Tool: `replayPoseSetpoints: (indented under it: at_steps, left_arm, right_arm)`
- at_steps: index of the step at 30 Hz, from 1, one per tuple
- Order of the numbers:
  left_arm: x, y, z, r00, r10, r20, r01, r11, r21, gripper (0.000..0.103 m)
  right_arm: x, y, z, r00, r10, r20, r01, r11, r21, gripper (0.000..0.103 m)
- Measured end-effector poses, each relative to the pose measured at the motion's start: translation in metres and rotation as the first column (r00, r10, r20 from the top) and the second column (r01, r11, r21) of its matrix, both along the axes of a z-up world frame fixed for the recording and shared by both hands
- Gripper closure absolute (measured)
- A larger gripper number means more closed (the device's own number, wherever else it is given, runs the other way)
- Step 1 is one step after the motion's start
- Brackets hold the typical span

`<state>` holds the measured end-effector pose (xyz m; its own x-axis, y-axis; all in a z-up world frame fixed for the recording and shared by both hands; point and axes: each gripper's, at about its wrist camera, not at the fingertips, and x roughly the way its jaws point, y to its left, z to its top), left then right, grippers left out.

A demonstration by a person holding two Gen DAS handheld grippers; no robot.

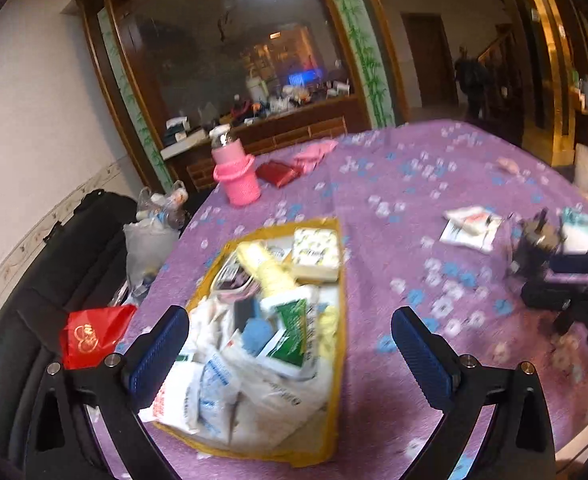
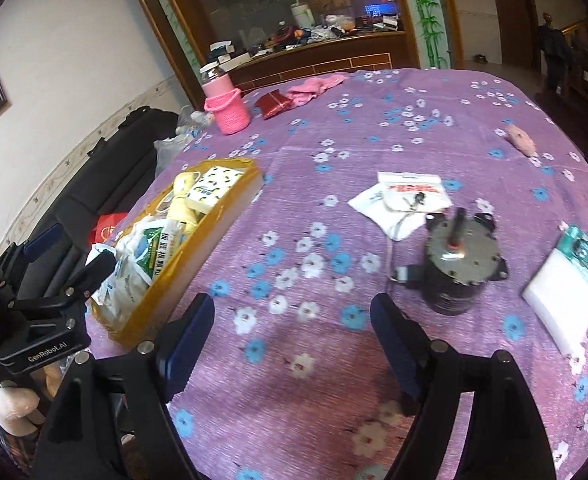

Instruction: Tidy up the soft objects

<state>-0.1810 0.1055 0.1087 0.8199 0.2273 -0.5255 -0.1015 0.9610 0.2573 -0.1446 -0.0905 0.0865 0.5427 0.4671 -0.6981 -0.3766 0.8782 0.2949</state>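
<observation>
The cardboard box (image 2: 198, 248) sits on the purple flowered tablecloth (image 2: 333, 128) and serves as the reference point. It is filled with soft items: white plastic packets (image 1: 222, 384), a green-and-white pack (image 1: 294, 332), a blue cloth (image 1: 256, 334), a pale yellow cloth (image 1: 270, 268) and a lemon-print tissue pack (image 1: 317, 254) at its far end.

The left gripper (image 1: 290, 364) hovers over the near end of the box with its jaws spread wide; nothing is held between them. The right gripper (image 2: 292, 344) hangs over bare tablecloth to the right of the box, jaws wide apart and empty.

Further right of the box, in the right wrist view, lie a white pouch with red print (image 2: 403, 204), a dark metal motor (image 2: 459, 270) standing upright just beside it, and a white pad with a teal label (image 2: 565, 284) beyond the motor. A small pink item (image 2: 519, 140) lies farther back.

Behind the box stand a pink knitted bottle holder (image 2: 226, 110), a red packet (image 2: 272, 105) and a pink cloth (image 2: 313, 88). Left of the box, off the table, sit a black sofa (image 1: 54, 280) and a red bag (image 1: 94, 334).
</observation>
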Motion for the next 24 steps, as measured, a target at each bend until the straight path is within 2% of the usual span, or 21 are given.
replayPoseSetpoints:
  at_steps: [3, 5, 6, 7, 9, 12, 15, 19, 24]
  left_arm:
    - [-0.025, 0.002, 0.023, 0.983, 0.008, 0.183, 0.003, 0.998, -0.058, 0.0]
    - [-0.049, 0.007, 0.039, 0.945, 0.004, 0.326, 0.03, 0.995, -0.1, 0.0]
    - [-0.054, 0.011, 0.043, 0.935, 0.015, 0.355, 0.034, 0.991, -0.13, 0.0]
    - [-0.056, 0.016, 0.044, 0.932, 0.042, 0.36, 0.022, 0.985, -0.17, 0.0]
    - [-0.047, 0.026, 0.04, 0.948, 0.085, 0.305, -0.012, 0.972, -0.233, 0.0]
    - [-0.035, 0.04, 0.029, 0.964, 0.125, 0.233, -0.056, 0.958, -0.283, 0.0]
    - [-0.033, 0.046, 0.025, 0.967, 0.138, 0.214, -0.066, 0.947, -0.314, 0.0]
    - [-0.03, 0.038, 0.023, 0.973, 0.126, 0.192, -0.061, 0.949, -0.309, 0.0]
    - [-0.017, 0.01, 0.011, 0.991, 0.086, 0.103, -0.064, 0.977, -0.202, 0.0]
  right_arm:
    - [-0.009, -0.004, 0.003, 0.999, 0.005, 0.052, -0.004, 1.0, -0.02, 0.023]
    - [-0.016, -0.001, 0.006, 0.996, 0.014, 0.087, -0.01, 0.999, -0.036, 0.023]
    - [-0.02, 0.002, 0.008, 0.994, 0.025, 0.11, -0.021, 0.999, -0.042, 0.022]
    - [-0.023, 0.005, 0.009, 0.992, 0.034, 0.122, -0.028, 0.999, -0.046, 0.02]
    - [-0.027, 0.013, 0.011, 0.988, 0.052, 0.145, -0.045, 0.998, -0.053, 0.015]
    - [-0.031, 0.033, 0.011, 0.982, 0.095, 0.162, -0.084, 0.994, -0.074, 0.015]
    - [-0.035, 0.047, 0.009, 0.977, 0.124, 0.171, -0.108, 0.989, -0.101, 0.015]
    - [-0.04, 0.061, 0.005, 0.973, 0.157, 0.171, -0.136, 0.982, -0.129, 0.015]
    - [-0.037, 0.064, 0.001, 0.975, 0.155, 0.159, -0.134, 0.982, -0.135, 0.015]
